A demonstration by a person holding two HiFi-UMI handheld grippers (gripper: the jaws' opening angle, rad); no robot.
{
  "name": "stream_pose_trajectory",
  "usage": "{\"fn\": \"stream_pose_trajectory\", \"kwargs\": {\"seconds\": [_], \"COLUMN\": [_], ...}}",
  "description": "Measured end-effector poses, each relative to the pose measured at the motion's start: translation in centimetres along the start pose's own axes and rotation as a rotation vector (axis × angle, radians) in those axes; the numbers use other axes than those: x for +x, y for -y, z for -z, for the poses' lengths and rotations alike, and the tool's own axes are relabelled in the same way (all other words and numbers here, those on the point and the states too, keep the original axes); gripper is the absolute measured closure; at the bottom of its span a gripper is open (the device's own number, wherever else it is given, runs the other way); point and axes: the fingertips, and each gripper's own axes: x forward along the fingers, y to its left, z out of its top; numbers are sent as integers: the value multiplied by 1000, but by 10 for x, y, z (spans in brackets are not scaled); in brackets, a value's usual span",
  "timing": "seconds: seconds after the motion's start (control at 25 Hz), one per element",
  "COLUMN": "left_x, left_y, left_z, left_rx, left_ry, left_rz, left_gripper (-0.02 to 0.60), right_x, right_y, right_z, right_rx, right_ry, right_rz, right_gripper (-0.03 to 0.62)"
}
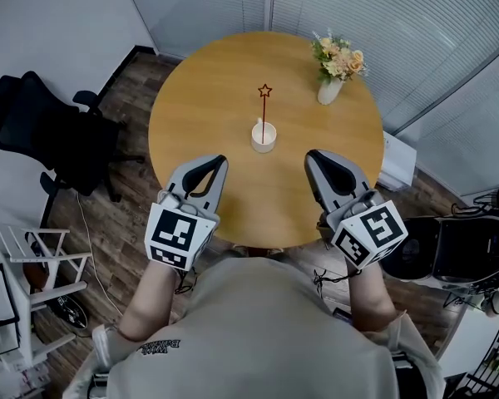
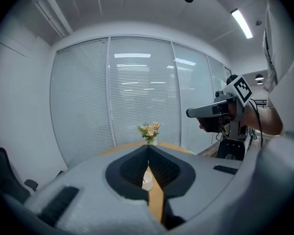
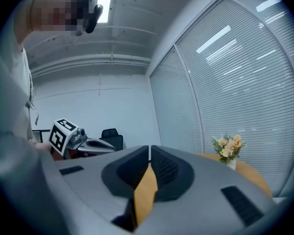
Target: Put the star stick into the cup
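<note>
White cup half behind left tongs

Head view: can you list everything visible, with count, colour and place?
table: one, round, light wood, centre
cup: one, white, mid-table
star stick: one, red, standing in the cup
vase of flowers: one, white vase with peach and yellow blooms, far right of the table
office chair: one, black, left of the table
rack: one, white, on the floor at lower left
left gripper: one, grey, shut and empty, over the table's near side
right gripper: one, grey, shut and empty, over the table's near side
</note>
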Motion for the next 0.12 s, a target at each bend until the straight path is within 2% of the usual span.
{"fn": "stream_pose_trajectory", "kwargs": {"seconds": [0.12], "left_x": [-1], "left_y": [0], "left_z": [0], "left_rx": [-1], "left_ry": [-1], "left_rz": [0], "left_gripper": [560], "right_x": [-3], "right_y": [8], "right_z": [1], "right_rx": [5], "right_ry": [-3], "right_rz": [20], "right_gripper": [557]}}
